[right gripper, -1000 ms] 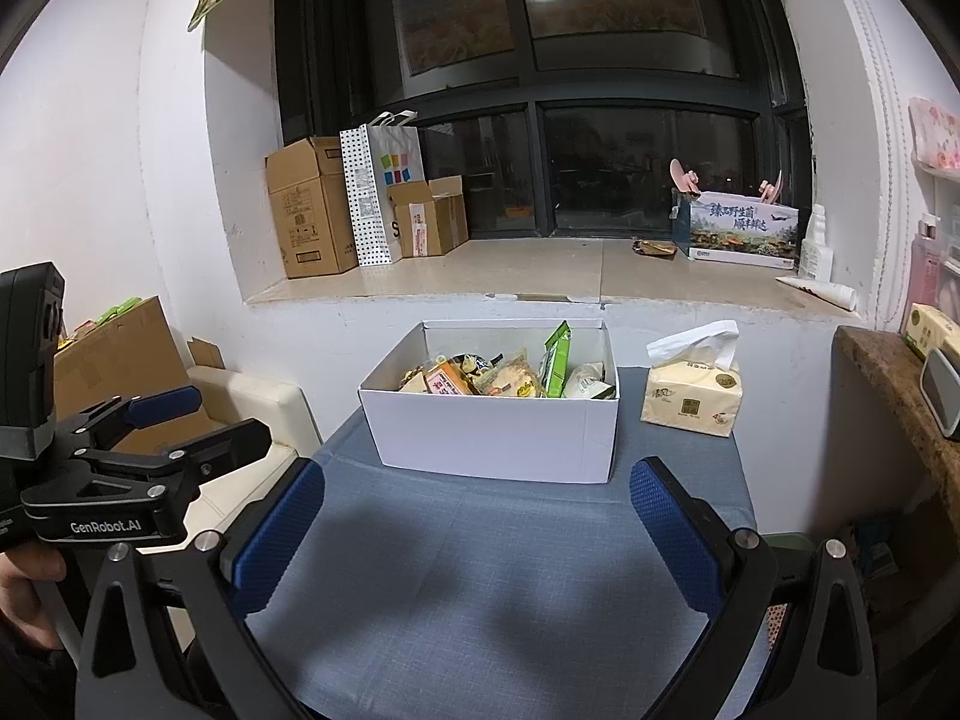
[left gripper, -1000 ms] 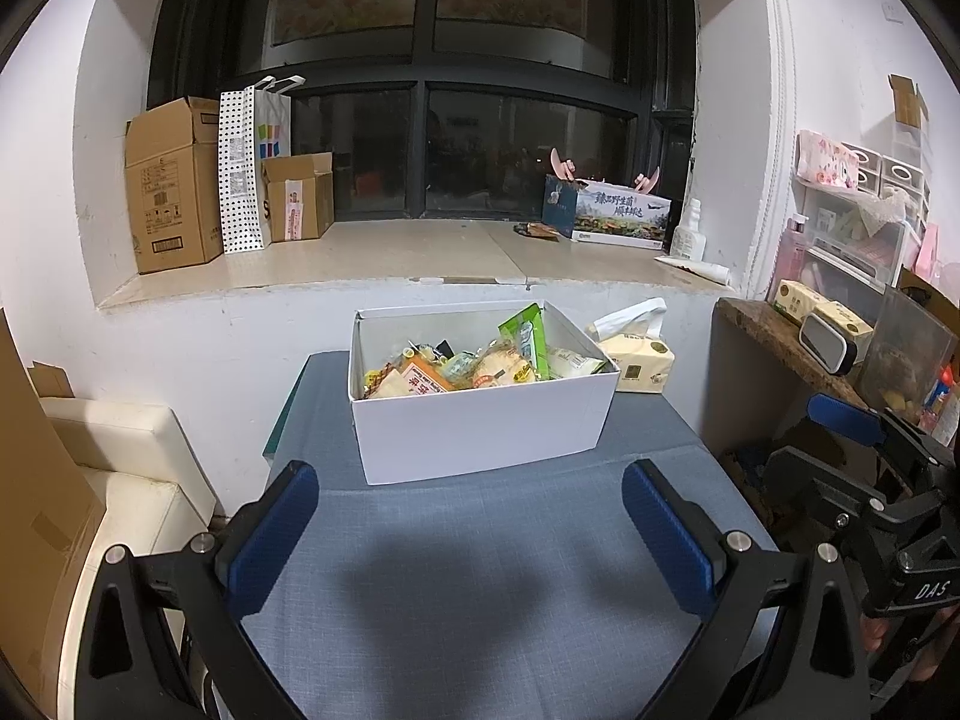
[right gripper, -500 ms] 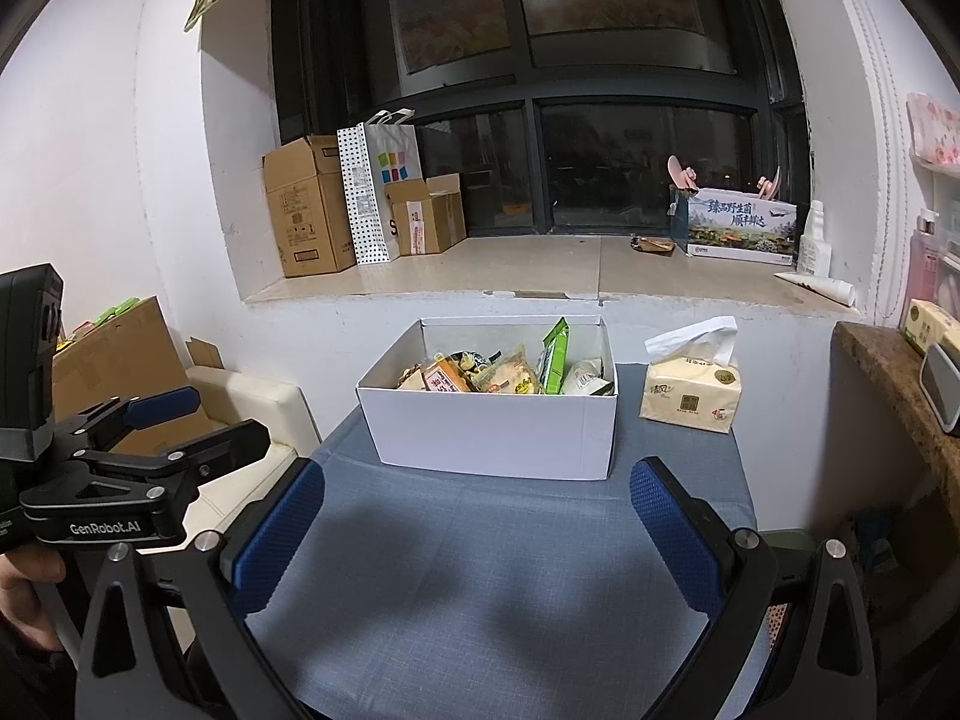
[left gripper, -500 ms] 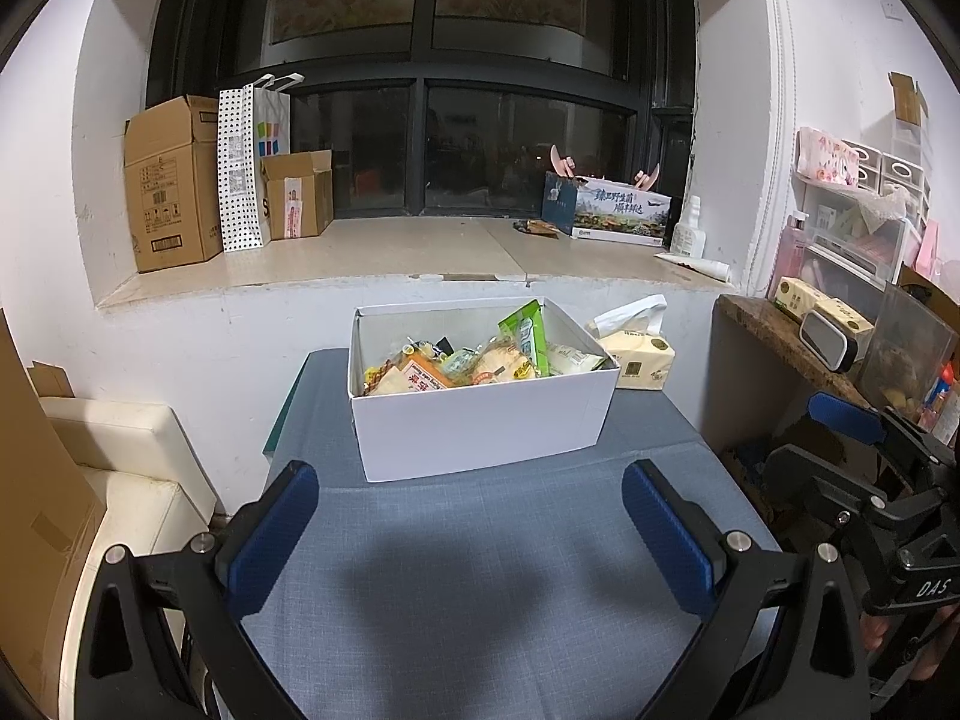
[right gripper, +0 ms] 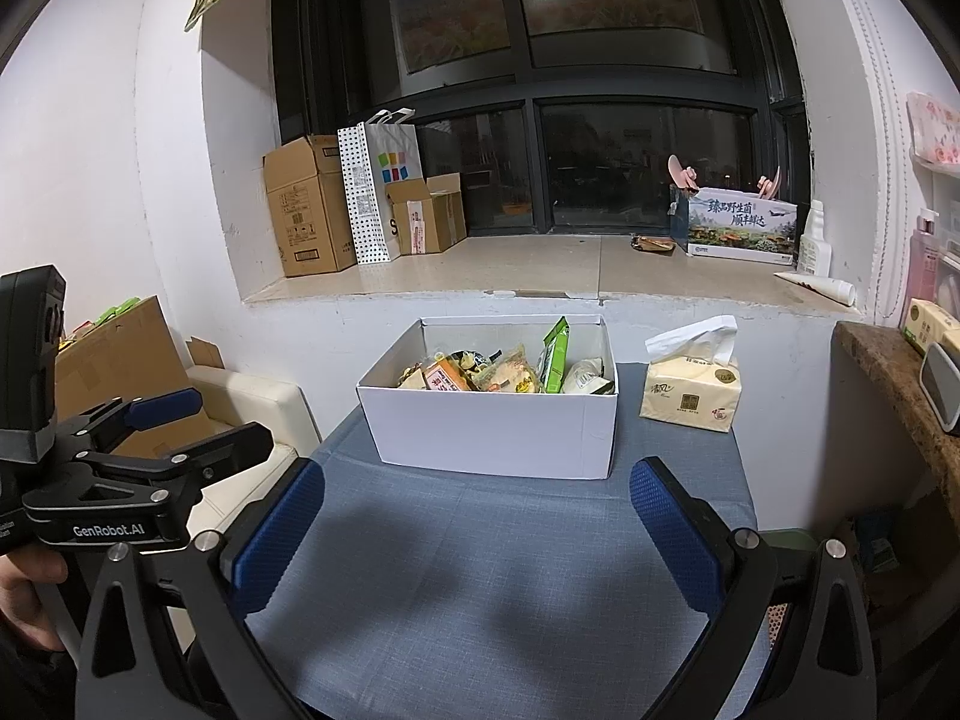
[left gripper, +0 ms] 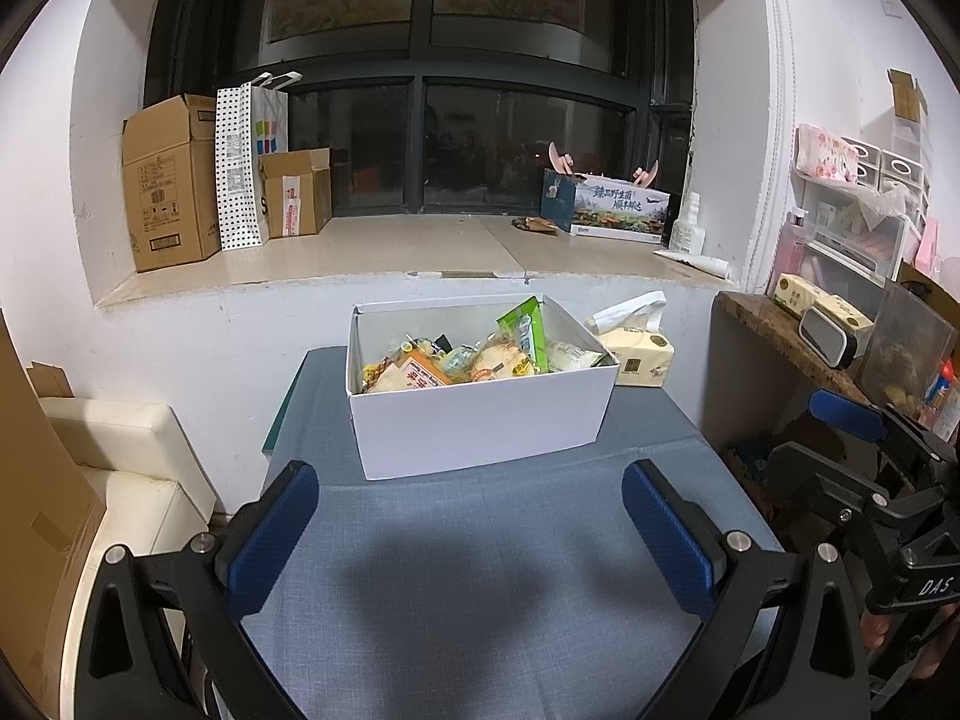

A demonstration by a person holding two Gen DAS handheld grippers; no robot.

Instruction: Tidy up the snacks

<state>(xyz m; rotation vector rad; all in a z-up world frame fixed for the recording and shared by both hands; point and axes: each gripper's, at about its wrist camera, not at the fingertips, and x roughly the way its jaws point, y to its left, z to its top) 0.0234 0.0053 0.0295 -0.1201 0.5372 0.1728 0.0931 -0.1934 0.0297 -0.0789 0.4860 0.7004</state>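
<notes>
Blue table (left gripper: 480, 570) held a box (left gripper: 480, 426) at 12 o'clock w/ snacks (left gripper: 480, 360) all inside. Both tongs, left (left gripper: 474, 534) & right (right gripper: 477, 531), were spread, holding nothing; could've been start or end.

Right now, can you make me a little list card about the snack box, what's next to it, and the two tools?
box: white box, open top, on the blue tablecloth
inside: mixed snack packets, a green packet standing tallest
beside box: tissue pack on its right, apart from it
left tool: open, empty, short of the box
right tool: open, empty, short of the box
</notes>
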